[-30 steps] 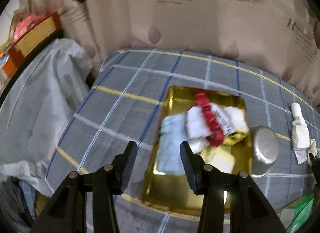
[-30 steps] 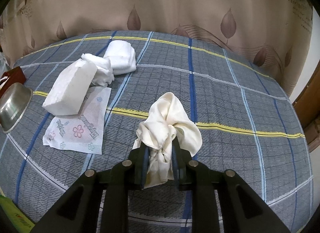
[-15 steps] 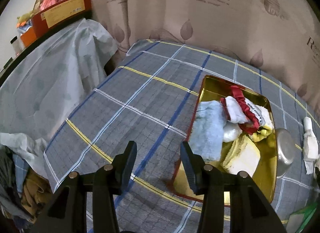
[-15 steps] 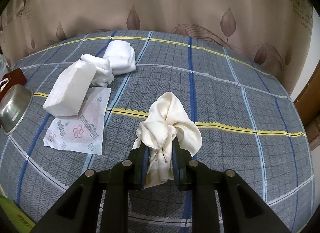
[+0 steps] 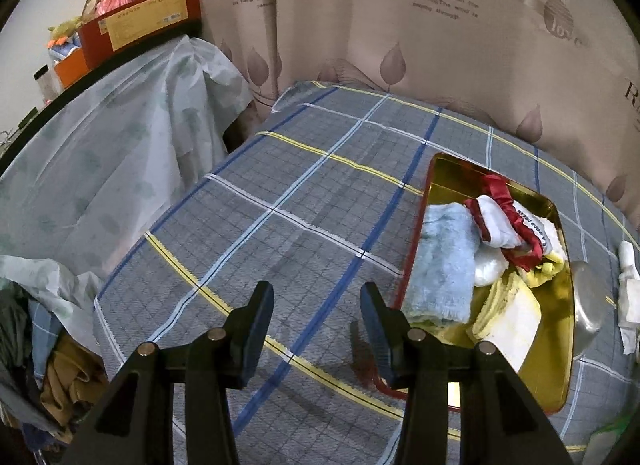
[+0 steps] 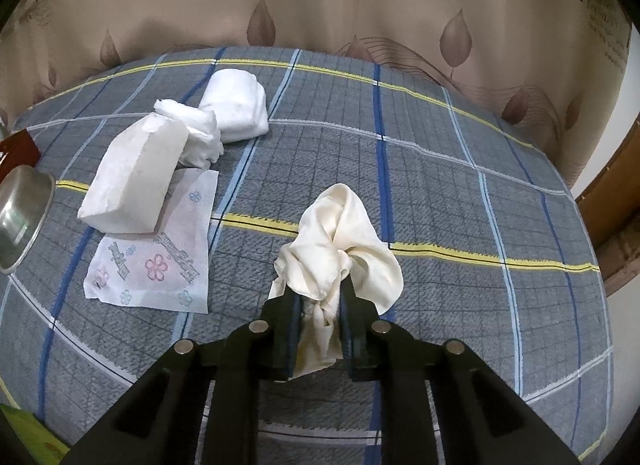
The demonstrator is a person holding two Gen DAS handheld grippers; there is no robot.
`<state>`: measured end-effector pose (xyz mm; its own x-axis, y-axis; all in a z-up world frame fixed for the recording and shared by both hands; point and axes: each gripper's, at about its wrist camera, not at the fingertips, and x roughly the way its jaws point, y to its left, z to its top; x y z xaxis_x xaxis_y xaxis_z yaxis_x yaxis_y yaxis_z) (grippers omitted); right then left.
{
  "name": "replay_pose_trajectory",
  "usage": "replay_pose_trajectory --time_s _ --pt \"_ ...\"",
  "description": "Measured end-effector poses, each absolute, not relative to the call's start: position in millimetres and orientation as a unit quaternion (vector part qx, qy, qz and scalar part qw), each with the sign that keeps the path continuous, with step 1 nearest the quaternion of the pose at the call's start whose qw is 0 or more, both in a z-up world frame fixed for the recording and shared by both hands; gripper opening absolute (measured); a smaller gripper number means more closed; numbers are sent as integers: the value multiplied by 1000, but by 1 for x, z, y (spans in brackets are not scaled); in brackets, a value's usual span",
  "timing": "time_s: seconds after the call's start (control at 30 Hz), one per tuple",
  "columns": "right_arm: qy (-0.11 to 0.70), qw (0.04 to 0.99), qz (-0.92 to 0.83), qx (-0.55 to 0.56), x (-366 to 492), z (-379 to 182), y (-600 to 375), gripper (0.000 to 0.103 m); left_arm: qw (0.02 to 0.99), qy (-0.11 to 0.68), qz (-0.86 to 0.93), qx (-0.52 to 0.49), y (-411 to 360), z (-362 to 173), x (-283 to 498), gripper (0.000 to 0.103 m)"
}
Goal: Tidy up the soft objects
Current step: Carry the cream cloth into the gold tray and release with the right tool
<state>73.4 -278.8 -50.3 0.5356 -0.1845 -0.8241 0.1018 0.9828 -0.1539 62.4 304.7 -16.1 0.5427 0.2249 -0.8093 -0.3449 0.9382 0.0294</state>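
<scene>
My right gripper is shut on a crumpled cream cloth, which bunches up above the fingers over the plaid tabletop. To its left lie a white foam block, a printed tissue packet and two white cloth bundles. My left gripper stands open with nothing between its fingers, over the plaid cloth just left of a gold tray. The tray holds a pale blue towel, a white item with a red ribbon and yellow-white pieces.
A steel bowl sits at the tray's right side and also shows as a steel bowl at the left edge of the right wrist view. A curtain backs the table. Left of the table are a plastic-covered surface and boxes.
The left gripper has swung left, so the tray has slid from centre to the right of its view. The right gripper has pinched a little tighter on the cream cloth and stayed in place.
</scene>
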Motion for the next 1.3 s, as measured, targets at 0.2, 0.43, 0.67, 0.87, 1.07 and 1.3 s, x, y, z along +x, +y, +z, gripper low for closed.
replay_pose_trajectory --time_s 0.2,0.43,0.67,0.87,1.07,1.3 --pt "480 872 -84 -49 74 -43 -275 13 872 454 169 -64 307 -21 62 46" --pt "470 878 -74 -48 70 -17 -264 12 867 460 173 -74 311 -25 62 46" --pt "450 892 7 -43 68 29 -212 12 862 465 181 -88 317 -27 62 46" --pt "443 891 86 -50 72 50 -144 12 860 469 181 -88 318 -28 62 46" --pt "445 879 156 -70 73 51 -72 12 856 469 191 -105 325 -28 60 46" --pt "445 860 229 -96 72 40 16 12 853 462 204 -129 339 -25 57 46"
